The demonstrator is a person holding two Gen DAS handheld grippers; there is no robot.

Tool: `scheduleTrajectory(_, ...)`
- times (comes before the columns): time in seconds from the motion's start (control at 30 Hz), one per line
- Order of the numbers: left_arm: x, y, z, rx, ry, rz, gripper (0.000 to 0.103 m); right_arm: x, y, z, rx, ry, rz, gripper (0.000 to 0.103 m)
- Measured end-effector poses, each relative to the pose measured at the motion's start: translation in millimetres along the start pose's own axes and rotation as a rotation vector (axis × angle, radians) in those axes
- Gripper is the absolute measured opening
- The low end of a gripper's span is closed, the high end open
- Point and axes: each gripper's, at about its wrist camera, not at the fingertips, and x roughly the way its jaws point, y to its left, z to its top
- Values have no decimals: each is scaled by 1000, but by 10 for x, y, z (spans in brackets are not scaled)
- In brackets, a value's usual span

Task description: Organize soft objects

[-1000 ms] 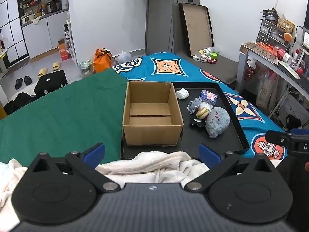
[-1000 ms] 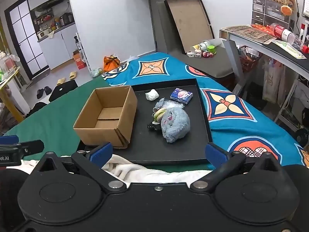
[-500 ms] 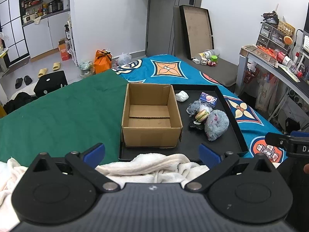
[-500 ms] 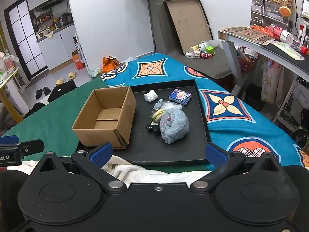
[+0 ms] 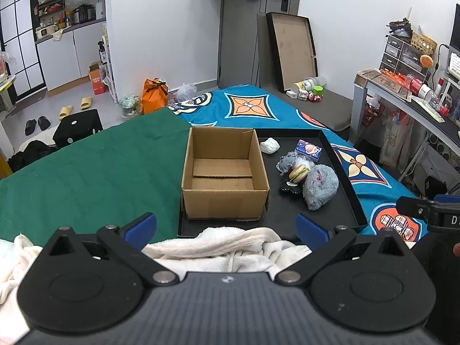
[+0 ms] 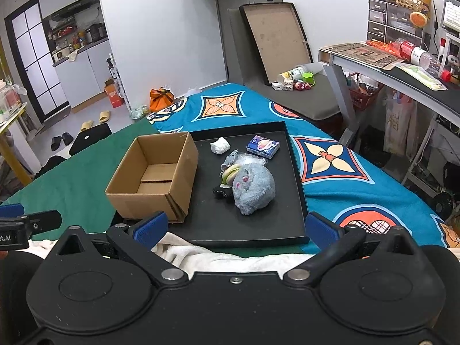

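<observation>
matt cardboard box (image 5: 224, 178), fuzzy plush toy (image 5: 320, 187).

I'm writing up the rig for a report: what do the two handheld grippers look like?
Both look alike. The left gripper and the right gripper each have a black ribbed plastic body, two round black housings, angular black link arms with silver pins, and blue fingertip pads. Seen from the side, the other gripper shows as a black bar with white lettering, only partly readable. No cables or sleeves are clearly visible.

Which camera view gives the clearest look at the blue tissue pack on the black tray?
The right wrist view: the tissue pack lies unobstructed, top face and front edge visible. In the left wrist view the tissue pack looks smaller, partly hidden behind the grey cloth.
</observation>
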Motion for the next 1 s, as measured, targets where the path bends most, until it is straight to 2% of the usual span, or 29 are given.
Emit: scheduleTrajectory(1.0,-140,-73,-80,-6,-14,-23,103,-96,44,-51,-20,-9,20,103)
